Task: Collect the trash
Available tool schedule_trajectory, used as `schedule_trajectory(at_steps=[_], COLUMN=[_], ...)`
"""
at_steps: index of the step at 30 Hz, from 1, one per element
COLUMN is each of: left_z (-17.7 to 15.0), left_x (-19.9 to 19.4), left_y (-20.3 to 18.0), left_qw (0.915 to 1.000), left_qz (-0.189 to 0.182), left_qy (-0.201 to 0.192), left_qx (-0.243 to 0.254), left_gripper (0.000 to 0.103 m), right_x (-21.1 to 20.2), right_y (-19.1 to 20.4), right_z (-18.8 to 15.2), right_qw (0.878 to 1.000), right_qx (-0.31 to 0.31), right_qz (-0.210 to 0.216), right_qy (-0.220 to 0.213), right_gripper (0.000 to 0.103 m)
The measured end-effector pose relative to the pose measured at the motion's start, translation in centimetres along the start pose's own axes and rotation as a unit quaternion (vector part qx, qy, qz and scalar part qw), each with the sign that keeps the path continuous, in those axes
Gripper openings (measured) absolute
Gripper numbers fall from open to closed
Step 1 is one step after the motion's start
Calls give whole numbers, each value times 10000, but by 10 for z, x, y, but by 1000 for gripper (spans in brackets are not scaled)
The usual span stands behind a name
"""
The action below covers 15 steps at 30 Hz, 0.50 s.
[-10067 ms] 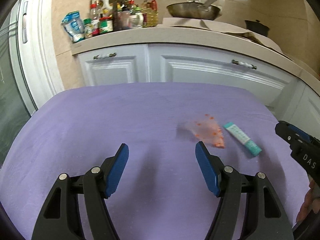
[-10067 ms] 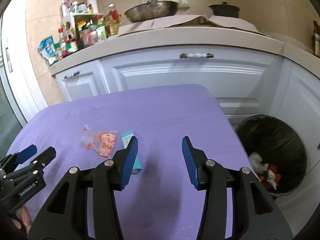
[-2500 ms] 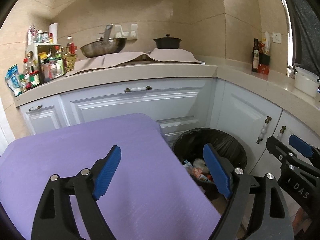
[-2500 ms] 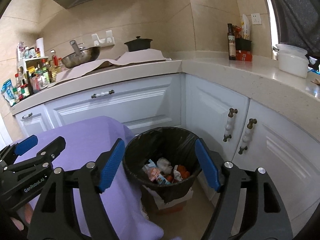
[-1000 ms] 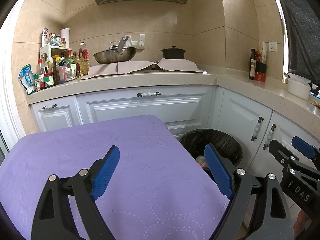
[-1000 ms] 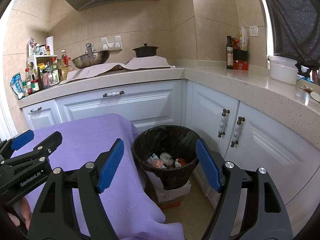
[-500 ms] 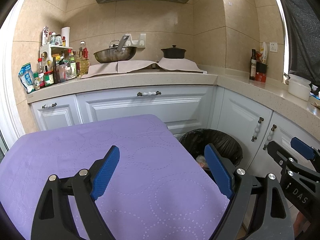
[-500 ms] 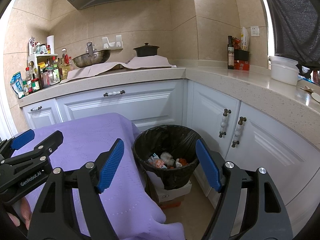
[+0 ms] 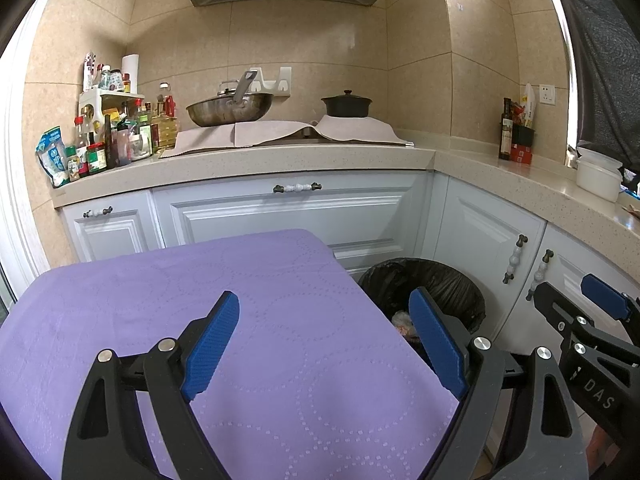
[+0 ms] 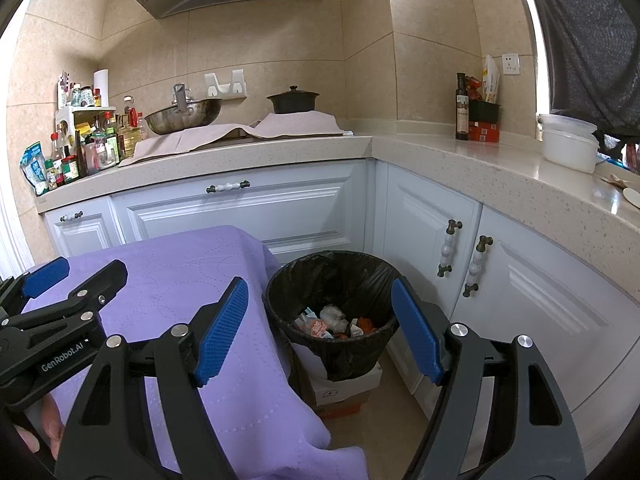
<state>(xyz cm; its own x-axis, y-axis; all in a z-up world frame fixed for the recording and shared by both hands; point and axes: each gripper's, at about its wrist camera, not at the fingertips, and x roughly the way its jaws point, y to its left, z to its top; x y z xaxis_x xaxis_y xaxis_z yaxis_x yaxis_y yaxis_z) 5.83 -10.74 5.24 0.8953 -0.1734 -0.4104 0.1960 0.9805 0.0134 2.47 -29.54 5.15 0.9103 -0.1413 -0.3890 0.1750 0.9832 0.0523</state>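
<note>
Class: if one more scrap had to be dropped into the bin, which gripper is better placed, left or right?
Right. The right gripper frames the trash bin between open jaws; the left gripper sits mostly over the purple tablecloth.

i see both my grippers, left gripper (image 9: 324,344) and right gripper (image 10: 320,328): black frames, blue ribbed pads, silver screws, white lettering.

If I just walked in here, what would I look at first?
Probably the big purple cloth-covered table spread right in front, with nothing lying on it. Next, the round black-lined trash bin on the floor beside the table's corner, with crumpled wrappers at its bottom. The two open blue-padded grippers, left gripper and right gripper, frame it all.
</note>
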Motion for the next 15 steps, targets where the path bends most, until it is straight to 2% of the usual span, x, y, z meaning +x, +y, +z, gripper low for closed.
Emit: schedule_trajectory(at_steps=[15], left_z=[0], left_x=[2], left_y=[0], left_qw=[10000], left_qz=[-4], left_qy=[7], left_qx=[-21], left_gripper=[84], right_x=[0], right_y=[0], right_z=[0], right_qw=[10000], right_qx=[-4], right_qz=[2], right_qy=[-2], right_gripper=[72])
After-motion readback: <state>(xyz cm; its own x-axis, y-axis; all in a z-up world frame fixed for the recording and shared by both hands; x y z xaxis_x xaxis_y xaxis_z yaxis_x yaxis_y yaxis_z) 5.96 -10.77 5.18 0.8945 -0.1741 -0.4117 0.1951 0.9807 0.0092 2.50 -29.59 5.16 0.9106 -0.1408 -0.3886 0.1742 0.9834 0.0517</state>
